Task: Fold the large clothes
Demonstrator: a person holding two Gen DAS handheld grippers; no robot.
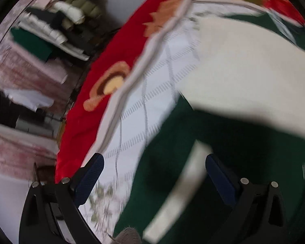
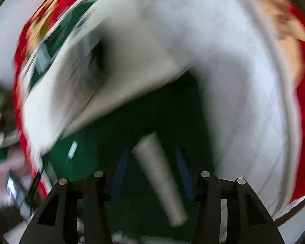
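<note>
Now the green and cream garment lies on the white checked sheet, inside the red blanket's edge. The left gripper is spread above the pale stripe, holding nothing. The right gripper stands half apart, the stripe between; grip unclear. Better to pinch both corners evenly, then lift together.

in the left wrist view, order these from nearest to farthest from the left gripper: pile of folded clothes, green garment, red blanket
1. green garment, lying between and just ahead of the left gripper.
2. red blanket, left of it along the bed's edge.
3. pile of folded clothes, far upper left.
</note>
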